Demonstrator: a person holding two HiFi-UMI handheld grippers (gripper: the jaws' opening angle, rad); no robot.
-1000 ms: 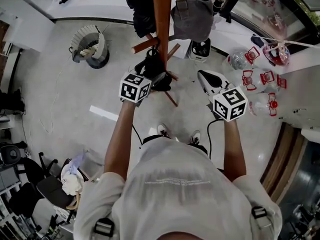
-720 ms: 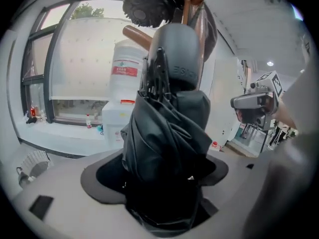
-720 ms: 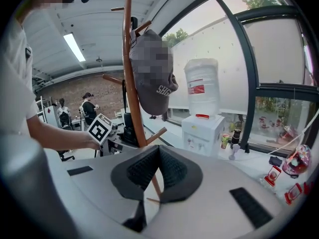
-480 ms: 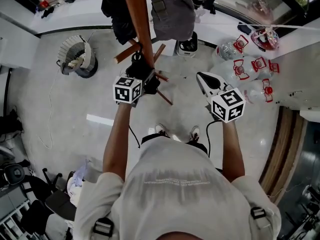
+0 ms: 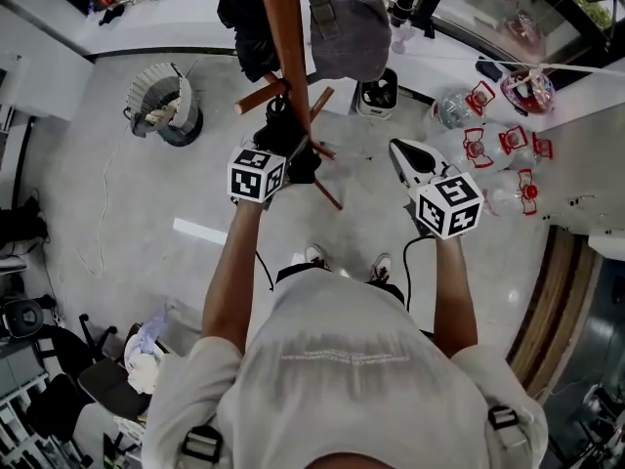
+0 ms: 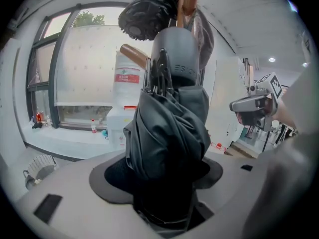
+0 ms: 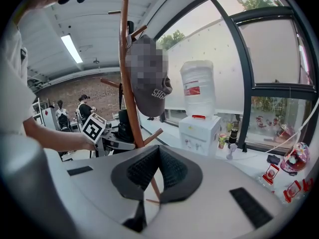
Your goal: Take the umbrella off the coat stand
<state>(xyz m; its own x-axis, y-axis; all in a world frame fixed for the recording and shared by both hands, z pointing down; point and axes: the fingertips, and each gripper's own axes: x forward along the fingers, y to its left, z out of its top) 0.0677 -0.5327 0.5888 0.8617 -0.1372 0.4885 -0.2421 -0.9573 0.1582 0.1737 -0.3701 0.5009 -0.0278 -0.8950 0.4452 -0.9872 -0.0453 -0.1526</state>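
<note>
Head and gripper views. The folded dark umbrella [image 6: 167, 128] hangs on the coat stand [image 5: 283, 27], just beside its brown pole and below a peg. The left gripper [image 5: 291, 154] reaches to the stand, jaws closing with the umbrella between them, pads not yet clearly pressing. The right gripper [image 7: 159, 147] is held apart to the right, jaws pressed together and empty. A grey cap [image 7: 152, 96] hangs higher on the stand.
</note>
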